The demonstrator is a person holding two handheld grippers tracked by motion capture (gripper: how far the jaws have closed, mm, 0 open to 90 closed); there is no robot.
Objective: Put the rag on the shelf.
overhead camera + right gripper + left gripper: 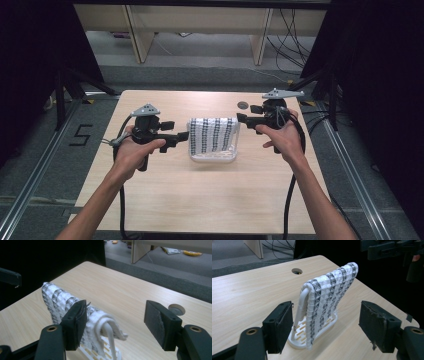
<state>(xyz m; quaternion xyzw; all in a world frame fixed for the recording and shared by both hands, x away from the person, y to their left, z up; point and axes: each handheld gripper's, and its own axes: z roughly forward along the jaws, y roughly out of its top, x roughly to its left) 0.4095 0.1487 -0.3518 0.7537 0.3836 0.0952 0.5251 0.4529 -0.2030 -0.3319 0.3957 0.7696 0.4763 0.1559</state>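
Note:
A white plastic rack [212, 157] stands at the middle of the wooden table [200, 195], with a black-and-white patterned cloth [214, 134] draped over its top bar. My left gripper [184, 136] hovers just left of the cloth, open and pointing at it. My right gripper [241, 118] hovers just right of it, also open. In the left gripper view the cloth [329, 292] and rack [299, 307] stand a little ahead of the wide-apart jaws of my left gripper [328, 325]. In the right gripper view the cloth [58, 302] lies partly behind the left jaw of my right gripper [118, 323]; neither pad presses on it.
A round cable hole [243, 105] sits in the table behind the rack, toward the right. Black curtains flank both sides. Wooden furniture legs and loose cables stand on the floor beyond the far edge. Each gripper's cable hangs off the near edge.

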